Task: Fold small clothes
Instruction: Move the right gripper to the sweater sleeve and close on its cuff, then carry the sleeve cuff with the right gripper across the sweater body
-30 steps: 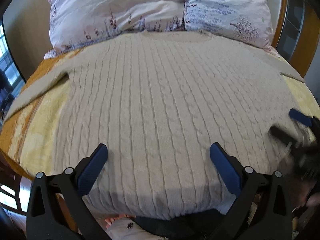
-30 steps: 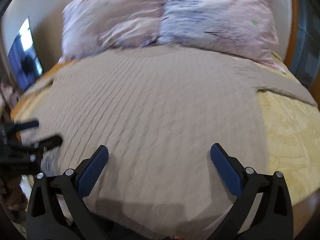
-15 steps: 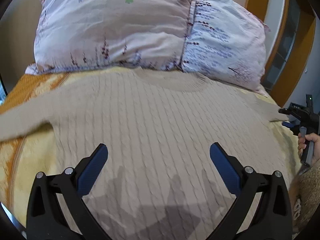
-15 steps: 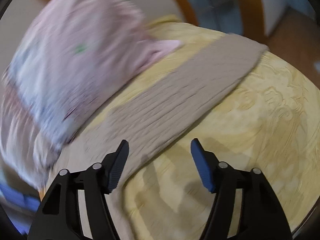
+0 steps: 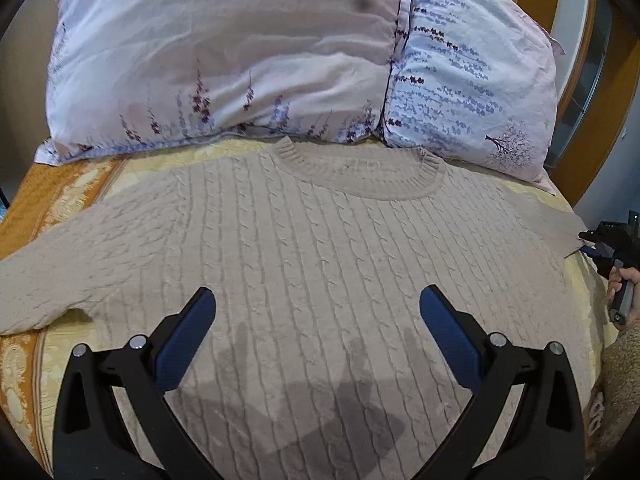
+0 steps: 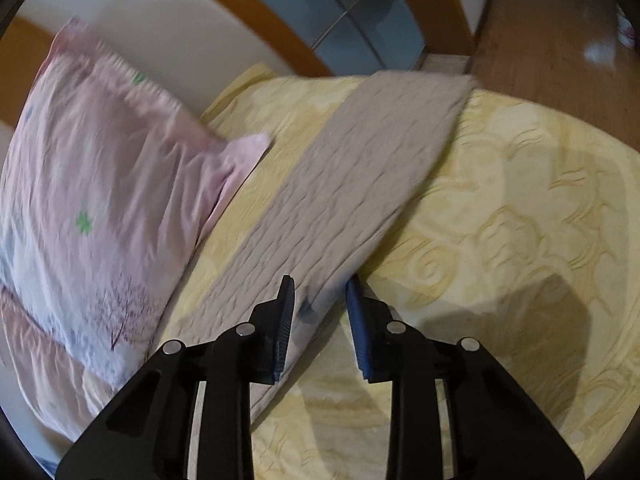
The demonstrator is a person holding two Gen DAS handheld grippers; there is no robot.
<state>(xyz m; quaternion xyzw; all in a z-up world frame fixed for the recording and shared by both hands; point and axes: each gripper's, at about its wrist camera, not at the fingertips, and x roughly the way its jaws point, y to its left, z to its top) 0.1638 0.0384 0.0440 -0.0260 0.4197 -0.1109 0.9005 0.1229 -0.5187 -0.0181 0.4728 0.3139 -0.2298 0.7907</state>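
Observation:
A beige cable-knit sweater (image 5: 320, 264) lies flat on the bed, collar toward the pillows, sleeves spread out. My left gripper (image 5: 318, 316) is open and hovers empty over the sweater's chest. The sweater's right sleeve (image 6: 360, 184) runs diagonally across the yellow bedspread in the right wrist view. My right gripper (image 6: 320, 304) has its jaws narrowed around the sleeve's lower edge, with a gap still between the pads. It also shows at the right edge of the left wrist view (image 5: 600, 246), at the sleeve.
Two floral pillows (image 5: 224, 60) (image 5: 472, 92) stand behind the collar; one shows in the right wrist view (image 6: 92, 208). The yellow bedspread (image 6: 500, 220) covers the bed. A wooden headboard (image 6: 256, 20) and wooden floor (image 6: 540, 32) lie beyond.
My left gripper moved up the sweater toward the collar. My right gripper swung right to the sleeve and narrowed its jaws around the sleeve's edge.

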